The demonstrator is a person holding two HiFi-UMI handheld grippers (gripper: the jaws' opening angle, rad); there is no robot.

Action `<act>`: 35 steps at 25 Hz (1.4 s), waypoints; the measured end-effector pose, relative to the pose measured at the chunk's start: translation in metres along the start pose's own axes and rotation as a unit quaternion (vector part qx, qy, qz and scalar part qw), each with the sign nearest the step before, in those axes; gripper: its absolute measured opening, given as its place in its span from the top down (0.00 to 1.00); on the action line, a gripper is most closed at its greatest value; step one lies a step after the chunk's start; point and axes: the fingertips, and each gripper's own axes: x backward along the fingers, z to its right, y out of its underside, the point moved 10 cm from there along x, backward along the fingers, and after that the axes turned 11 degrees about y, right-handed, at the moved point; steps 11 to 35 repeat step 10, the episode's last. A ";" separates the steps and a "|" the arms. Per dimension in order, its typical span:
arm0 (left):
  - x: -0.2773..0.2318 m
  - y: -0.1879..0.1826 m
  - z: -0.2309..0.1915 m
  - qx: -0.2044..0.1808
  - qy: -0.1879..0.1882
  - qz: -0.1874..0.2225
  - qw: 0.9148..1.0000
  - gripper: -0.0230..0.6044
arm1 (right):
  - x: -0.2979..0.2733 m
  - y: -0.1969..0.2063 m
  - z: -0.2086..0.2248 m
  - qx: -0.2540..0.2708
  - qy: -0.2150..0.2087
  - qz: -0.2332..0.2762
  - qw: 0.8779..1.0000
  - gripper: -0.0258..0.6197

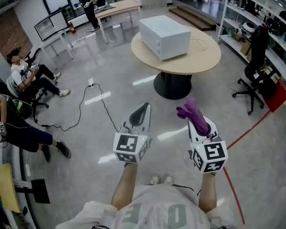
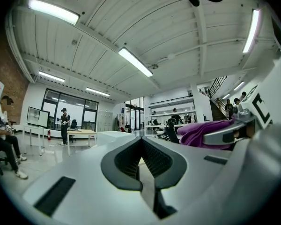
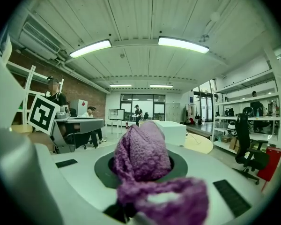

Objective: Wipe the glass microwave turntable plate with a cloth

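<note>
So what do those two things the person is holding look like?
The left gripper and the right gripper look alike: each is a white plastic shell that narrows to dark grey ribbed jaws at the front. At the back each carries a white cube with black square markers. No cables show on them. The person wears a pale short-sleeved T-shirt with grey lettering.

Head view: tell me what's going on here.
A person stands on an open floor with tongs in each hand, facing a round table that bears a white microwave. The right tongs are shut on a purple cloth. The left tongs are shut and hold nothing. Both are held up in the air, well short of the table, so no wiping is under way.
</note>
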 end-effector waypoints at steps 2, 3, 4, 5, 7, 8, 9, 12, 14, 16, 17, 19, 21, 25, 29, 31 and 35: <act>0.006 0.001 -0.002 -0.001 0.001 -0.001 1.000 0.96 | 0.002 0.001 -0.009 0.005 -0.001 0.000 1.000 0.89; 0.009 0.001 -0.004 -0.001 0.001 -0.001 1.000 0.96 | 0.002 0.001 -0.012 0.006 -0.001 0.001 1.000 0.89; 0.011 0.002 -0.005 -0.002 0.001 -0.001 1.000 0.96 | 0.002 0.001 -0.015 0.006 -0.001 0.001 1.000 0.89; 0.013 0.002 -0.006 -0.002 0.000 -0.001 1.000 0.96 | 0.002 0.001 -0.017 0.006 -0.002 0.002 1.000 0.89; 0.015 0.004 -0.008 -0.002 0.001 -0.002 1.000 0.96 | 0.001 0.000 -0.020 0.008 -0.002 0.003 1.000 0.89; 0.016 0.005 -0.008 -0.002 0.001 -0.003 1.000 0.96 | 0.001 0.000 -0.021 0.009 -0.002 0.003 1.000 0.89; 0.017 0.005 -0.009 -0.002 0.003 -0.003 1.000 0.96 | 0.001 -0.001 -0.022 0.010 -0.001 0.004 1.000 0.89; 0.018 0.005 -0.009 -0.003 0.004 -0.004 1.000 0.96 | 0.002 -0.001 -0.023 0.011 0.000 0.004 1.000 0.89; 0.018 0.005 -0.009 -0.003 0.004 -0.004 1.000 0.96 | 0.002 -0.001 -0.023 0.011 0.000 0.004 1.000 0.89; 0.018 0.005 -0.009 -0.003 0.004 -0.004 1.000 0.96 | 0.002 -0.001 -0.023 0.011 0.000 0.004 1.000 0.89; 0.018 0.005 -0.009 -0.003 0.004 -0.004 1.000 0.96 | 0.002 -0.001 -0.023 0.011 0.000 0.004 1.000 0.89; 0.018 0.005 -0.009 -0.003 0.004 -0.004 1.000 0.96 | 0.002 -0.001 -0.023 0.011 0.000 0.004 1.000 0.89; 0.018 0.005 -0.009 -0.003 0.004 -0.004 1.000 0.96 | 0.002 -0.001 -0.023 0.011 0.000 0.004 1.000 0.89; 0.018 0.005 -0.009 -0.003 0.004 -0.004 1.000 0.96 | 0.002 -0.001 -0.023 0.011 0.000 0.004 1.000 0.89; 0.018 0.005 -0.009 -0.003 0.004 -0.004 1.000 0.96 | 0.002 -0.001 -0.023 0.011 0.000 0.004 1.000 0.89; 0.018 0.005 -0.009 -0.003 0.004 -0.004 1.000 0.96 | 0.002 -0.001 -0.023 0.011 0.000 0.004 1.000 0.89; 0.018 0.005 -0.009 -0.003 0.004 -0.004 1.000 0.96 | 0.002 -0.001 -0.023 0.011 0.000 0.004 1.000 0.89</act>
